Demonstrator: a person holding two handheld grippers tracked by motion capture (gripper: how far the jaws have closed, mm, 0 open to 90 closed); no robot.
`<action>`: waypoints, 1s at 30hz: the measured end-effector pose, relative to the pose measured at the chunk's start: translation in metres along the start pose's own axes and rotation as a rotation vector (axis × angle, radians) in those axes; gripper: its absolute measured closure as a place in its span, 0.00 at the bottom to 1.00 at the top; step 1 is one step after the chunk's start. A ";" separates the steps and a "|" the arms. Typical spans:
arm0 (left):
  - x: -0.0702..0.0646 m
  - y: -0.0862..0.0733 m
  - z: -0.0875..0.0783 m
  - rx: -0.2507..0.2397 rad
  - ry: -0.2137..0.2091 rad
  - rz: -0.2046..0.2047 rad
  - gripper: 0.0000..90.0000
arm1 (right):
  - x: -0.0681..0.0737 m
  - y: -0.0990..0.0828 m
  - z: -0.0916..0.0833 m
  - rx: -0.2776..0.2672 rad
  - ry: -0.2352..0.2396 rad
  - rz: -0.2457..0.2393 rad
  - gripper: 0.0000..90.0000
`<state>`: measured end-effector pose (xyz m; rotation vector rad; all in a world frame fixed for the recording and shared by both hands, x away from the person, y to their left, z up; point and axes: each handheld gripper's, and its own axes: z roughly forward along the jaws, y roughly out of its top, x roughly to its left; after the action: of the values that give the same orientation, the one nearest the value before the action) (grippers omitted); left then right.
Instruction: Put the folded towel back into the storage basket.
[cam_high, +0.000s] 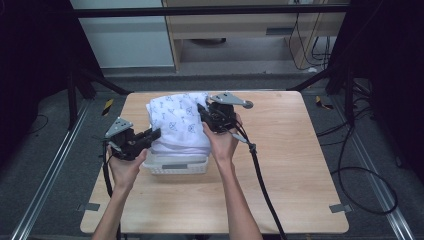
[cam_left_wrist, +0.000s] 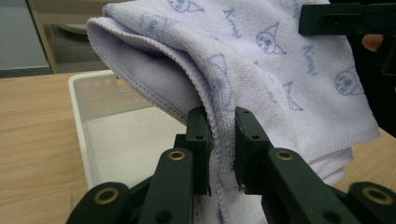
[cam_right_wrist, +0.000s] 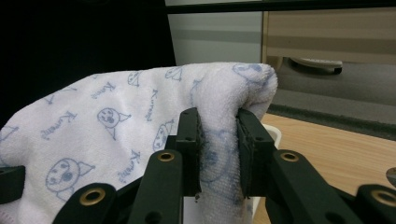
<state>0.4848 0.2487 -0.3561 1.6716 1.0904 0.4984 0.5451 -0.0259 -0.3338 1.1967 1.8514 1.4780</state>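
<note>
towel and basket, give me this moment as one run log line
left gripper: shut on towel edge | right gripper: shut on towel fold | towel: held over white basket | basket: on wooden table

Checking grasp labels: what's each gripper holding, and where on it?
Both hold the white printed towel over the white basket. The left gripper pinches a stitched hem edge; the right gripper clamps a folded bunch at the opposite side.

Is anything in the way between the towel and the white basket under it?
Nothing visible is. Both grippers, left and right, are shut on the towel, which hangs right over the basket. In the left gripper view the basket's inside looks bare, with only the towel's own folds drooping toward it.
</note>
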 end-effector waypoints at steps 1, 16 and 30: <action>0.001 0.000 0.000 0.000 0.002 -0.003 0.86 | 0.001 0.000 0.004 0.000 0.003 0.001 0.82; 0.021 -0.008 0.008 0.035 0.043 -0.027 0.86 | 0.009 -0.006 0.032 0.035 0.008 -0.009 0.82; 0.032 -0.020 0.021 0.101 0.064 -0.037 0.86 | 0.008 -0.025 0.053 0.099 -0.003 -0.018 0.82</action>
<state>0.5084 0.2653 -0.3881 1.7299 1.2079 0.4830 0.5750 0.0080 -0.3723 1.2232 1.9478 1.3881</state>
